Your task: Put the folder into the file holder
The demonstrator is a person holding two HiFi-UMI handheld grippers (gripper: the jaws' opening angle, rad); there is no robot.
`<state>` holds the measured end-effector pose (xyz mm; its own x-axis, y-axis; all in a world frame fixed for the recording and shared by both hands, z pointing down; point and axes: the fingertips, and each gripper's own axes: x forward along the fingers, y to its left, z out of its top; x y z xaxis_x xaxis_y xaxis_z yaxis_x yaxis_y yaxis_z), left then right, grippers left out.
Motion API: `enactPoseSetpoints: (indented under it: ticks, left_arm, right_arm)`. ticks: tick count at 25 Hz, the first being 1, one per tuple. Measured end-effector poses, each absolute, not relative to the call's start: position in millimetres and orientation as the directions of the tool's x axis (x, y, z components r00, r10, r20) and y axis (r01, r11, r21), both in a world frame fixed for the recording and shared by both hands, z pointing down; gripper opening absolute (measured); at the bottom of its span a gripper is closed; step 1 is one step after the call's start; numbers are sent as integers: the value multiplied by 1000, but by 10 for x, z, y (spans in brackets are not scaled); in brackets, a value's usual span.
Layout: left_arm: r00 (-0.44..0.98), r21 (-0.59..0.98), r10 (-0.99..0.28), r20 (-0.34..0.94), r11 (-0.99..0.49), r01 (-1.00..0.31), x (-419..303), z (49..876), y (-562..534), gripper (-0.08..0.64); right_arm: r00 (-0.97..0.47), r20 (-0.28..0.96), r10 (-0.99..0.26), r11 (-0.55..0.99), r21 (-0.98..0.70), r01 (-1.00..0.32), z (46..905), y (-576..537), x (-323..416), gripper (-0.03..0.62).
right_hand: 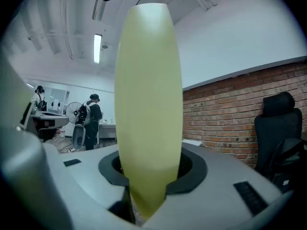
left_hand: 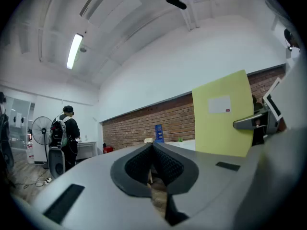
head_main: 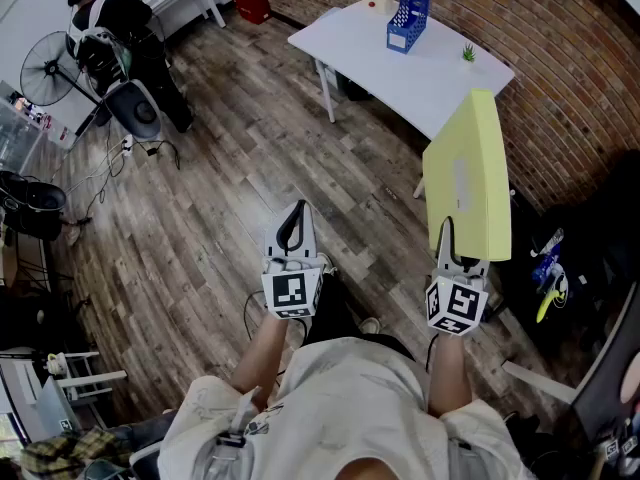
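Observation:
A pale yellow folder (head_main: 468, 173) stands upright in my right gripper (head_main: 446, 236), whose jaws are shut on its lower edge. In the right gripper view the folder (right_hand: 148, 99) fills the middle, edge-on between the jaws. My left gripper (head_main: 292, 226) is held beside it over the floor, shut and empty; its view shows the pads meeting (left_hand: 152, 150) and the folder (left_hand: 224, 113) to the right. The blue mesh file holder (head_main: 410, 10) stands on the white table (head_main: 375, 58) far ahead, and appears small in the left gripper view (left_hand: 159, 133).
A brick wall (head_main: 540, 58) runs behind the table. A small green plant (head_main: 467, 54) and a paper roll (head_main: 378, 0) sit on the table. A black chair (right_hand: 278, 128) stands right. A person (head_main: 125, 28) and a fan (head_main: 48, 68) are far left on the wooden floor.

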<state>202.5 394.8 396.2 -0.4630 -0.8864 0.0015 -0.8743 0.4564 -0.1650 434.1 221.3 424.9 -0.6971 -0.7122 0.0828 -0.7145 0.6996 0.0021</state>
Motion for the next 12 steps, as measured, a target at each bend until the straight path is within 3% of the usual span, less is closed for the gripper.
enactPoseSetpoints:
  ticks: [12]
  left_arm:
    - [-487, -129, -874, 10, 481, -867, 2018, 4018, 4047, 8]
  right_arm:
    - [-732, 106, -673, 736, 5, -677, 4268, 2262, 4279, 167]
